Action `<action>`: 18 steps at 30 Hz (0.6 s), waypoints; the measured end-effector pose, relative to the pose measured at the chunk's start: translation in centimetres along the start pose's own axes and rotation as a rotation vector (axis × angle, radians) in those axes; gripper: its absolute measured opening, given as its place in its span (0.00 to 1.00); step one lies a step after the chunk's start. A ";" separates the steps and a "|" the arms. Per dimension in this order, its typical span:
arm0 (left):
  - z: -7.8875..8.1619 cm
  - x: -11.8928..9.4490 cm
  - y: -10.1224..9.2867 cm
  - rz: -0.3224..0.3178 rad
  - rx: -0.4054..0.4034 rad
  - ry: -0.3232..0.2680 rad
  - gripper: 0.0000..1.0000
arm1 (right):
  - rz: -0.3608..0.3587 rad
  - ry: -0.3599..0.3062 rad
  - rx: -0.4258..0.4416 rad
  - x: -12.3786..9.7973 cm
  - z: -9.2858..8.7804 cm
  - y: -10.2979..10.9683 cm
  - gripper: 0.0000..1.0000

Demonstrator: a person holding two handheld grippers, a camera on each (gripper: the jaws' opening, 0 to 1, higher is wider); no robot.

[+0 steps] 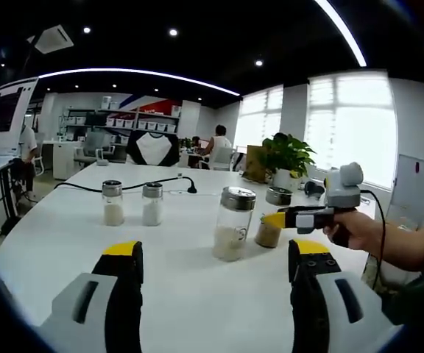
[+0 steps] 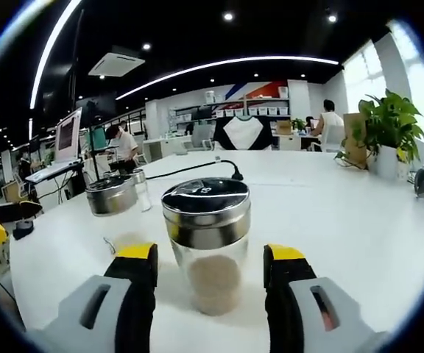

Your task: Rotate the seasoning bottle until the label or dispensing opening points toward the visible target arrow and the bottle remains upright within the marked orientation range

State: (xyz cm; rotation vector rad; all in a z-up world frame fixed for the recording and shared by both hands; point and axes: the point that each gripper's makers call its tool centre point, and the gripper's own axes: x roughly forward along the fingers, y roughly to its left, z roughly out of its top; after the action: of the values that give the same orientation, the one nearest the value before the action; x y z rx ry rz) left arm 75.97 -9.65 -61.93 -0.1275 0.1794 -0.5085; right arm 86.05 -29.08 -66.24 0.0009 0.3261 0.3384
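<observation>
Bare white surface (image 1: 190, 294) lies open ahead of the left gripper (image 1: 216, 261). Two small shakers (image 1: 132, 204) stand left, well apart from the tall jar (image 1: 233, 223); a short jar (image 1: 272, 217) crowds just beside it.

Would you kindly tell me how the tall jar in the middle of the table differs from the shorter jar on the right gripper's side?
The tall jar holds pale, whitish seasoning; the shorter jar holds brownish seasoning. The tall jar stands free, while the shorter jar sits between the open tongs of the right gripper. Both are clear glass with metal lids, upright on the white table.
</observation>
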 end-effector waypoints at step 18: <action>0.1 0.0 0.0 0.001 0.001 -0.001 0.85 | -0.066 0.009 0.032 0.9 -0.1 0.0 0.42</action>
State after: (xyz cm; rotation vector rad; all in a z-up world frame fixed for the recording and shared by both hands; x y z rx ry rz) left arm 75.95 -9.61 -61.83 -0.1265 0.1779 -0.5077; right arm 86.84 -28.76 -66.67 0.0202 0.3401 0.2674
